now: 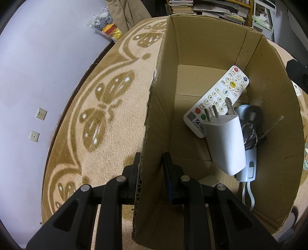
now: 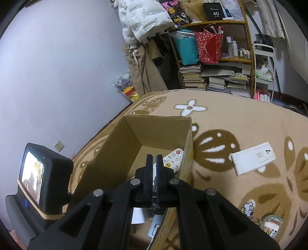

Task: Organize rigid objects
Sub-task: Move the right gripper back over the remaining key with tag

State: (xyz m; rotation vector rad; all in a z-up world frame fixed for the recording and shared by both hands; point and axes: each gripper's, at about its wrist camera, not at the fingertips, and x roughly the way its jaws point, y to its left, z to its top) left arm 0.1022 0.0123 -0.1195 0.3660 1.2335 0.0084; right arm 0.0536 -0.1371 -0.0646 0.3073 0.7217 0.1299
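Cardboard box point(image 2: 132, 153) lies right below our right gripper point(image 2: 154, 159), jaws pinched together on something small we cannot identify; our left gripper point(image 1: 152, 163) clamps its wall.

Black box on the top shelf point(image 2: 213, 12): "40" in white — the smaller line under it is too fine to read.
White remote control in the cardboard box point(image 1: 217, 100): number keys 1 to 9, a QR code — the printed lines beside it are illegible.

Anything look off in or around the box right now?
The cardboard box's left wall edge is ragged and torn. Inside, the white plug adapter lies tilted on the remote, prongs up.
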